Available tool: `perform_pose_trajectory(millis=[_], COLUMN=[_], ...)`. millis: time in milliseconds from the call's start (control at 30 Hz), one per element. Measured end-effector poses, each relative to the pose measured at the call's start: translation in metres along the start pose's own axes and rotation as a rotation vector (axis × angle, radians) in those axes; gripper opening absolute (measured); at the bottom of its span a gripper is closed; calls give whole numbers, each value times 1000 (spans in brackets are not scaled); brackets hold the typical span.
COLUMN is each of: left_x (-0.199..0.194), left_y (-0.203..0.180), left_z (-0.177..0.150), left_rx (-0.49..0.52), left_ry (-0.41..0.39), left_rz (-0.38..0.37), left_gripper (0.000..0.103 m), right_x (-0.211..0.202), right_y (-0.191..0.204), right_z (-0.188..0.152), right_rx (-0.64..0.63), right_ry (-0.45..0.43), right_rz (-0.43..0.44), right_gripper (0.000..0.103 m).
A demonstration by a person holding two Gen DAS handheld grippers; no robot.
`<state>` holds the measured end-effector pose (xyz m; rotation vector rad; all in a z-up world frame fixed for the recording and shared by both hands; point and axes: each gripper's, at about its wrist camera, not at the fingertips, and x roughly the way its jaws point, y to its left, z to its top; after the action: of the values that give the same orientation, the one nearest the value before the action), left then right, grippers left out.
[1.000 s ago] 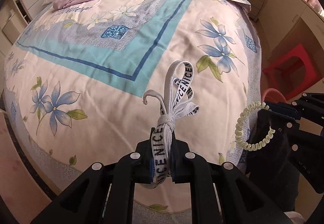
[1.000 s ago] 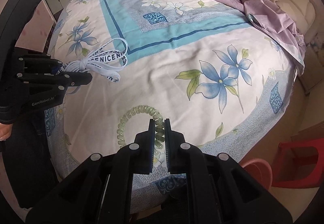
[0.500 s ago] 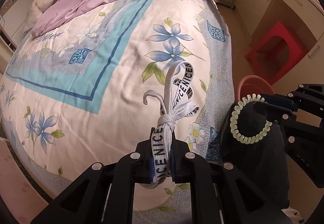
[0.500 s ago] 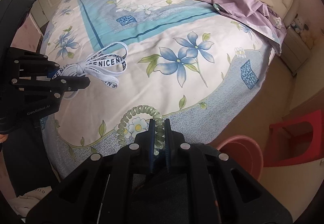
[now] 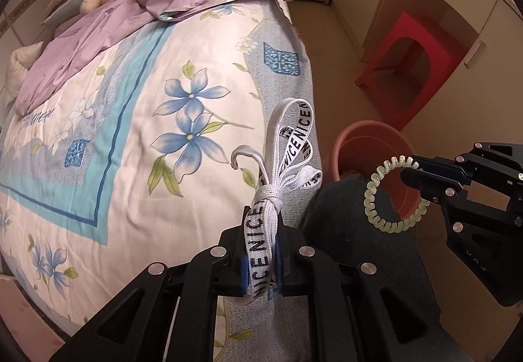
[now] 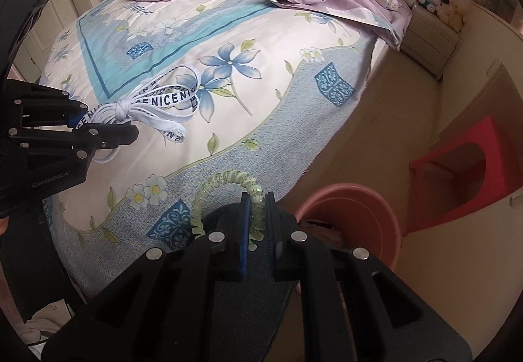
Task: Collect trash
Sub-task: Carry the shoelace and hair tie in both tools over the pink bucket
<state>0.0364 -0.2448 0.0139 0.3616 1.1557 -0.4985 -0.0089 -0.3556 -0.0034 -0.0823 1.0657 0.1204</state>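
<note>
both your grippers are clamped: left gripper (image 5: 262,259) on the knotted lace (image 5: 281,165), right gripper (image 6: 255,224) on the coil hair tie (image 6: 225,192), beside the pink bin (image 6: 366,215).

The lace (image 5: 287,146) at the centre of the left view is flat woven white cloth printed with black letters, matt. The hair tie (image 5: 392,195) at right is coiled pale green plastic, translucent and slightly glossy. Both tongs (image 5: 263,250) (image 6: 255,224) are matt black plastic with shiny round metal screw heads and blue inner pads. The bedspread (image 6: 228,35) is soft matt printed cloth with a rougher-looking grey-blue border; the sheet (image 5: 137,5) at upper left is thin, crumpled lilac cloth. The bucket (image 6: 359,208) at lower right is smooth pink plastic; the stool (image 6: 464,165) is glossy red plastic. The floor (image 5: 330,51) looks smooth and beige.
</note>
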Motion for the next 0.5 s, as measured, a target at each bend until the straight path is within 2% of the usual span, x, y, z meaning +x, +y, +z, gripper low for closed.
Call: perform_pose_trajectory(millis=[333,500], left_x=[10,20], left_y=[-76,-116], left_z=[44,55], left_rx=[148,217], left_ry=[-8,11], left_rz=[-69,-108], left_gripper=[12,12], right_x=[-11,-19], right_y=[-66,-99], right_z=[-21,-40], right_rx=[142,219], right_ry=[-14,-19], right_rz=[-79,-136], right_gripper=[9,9])
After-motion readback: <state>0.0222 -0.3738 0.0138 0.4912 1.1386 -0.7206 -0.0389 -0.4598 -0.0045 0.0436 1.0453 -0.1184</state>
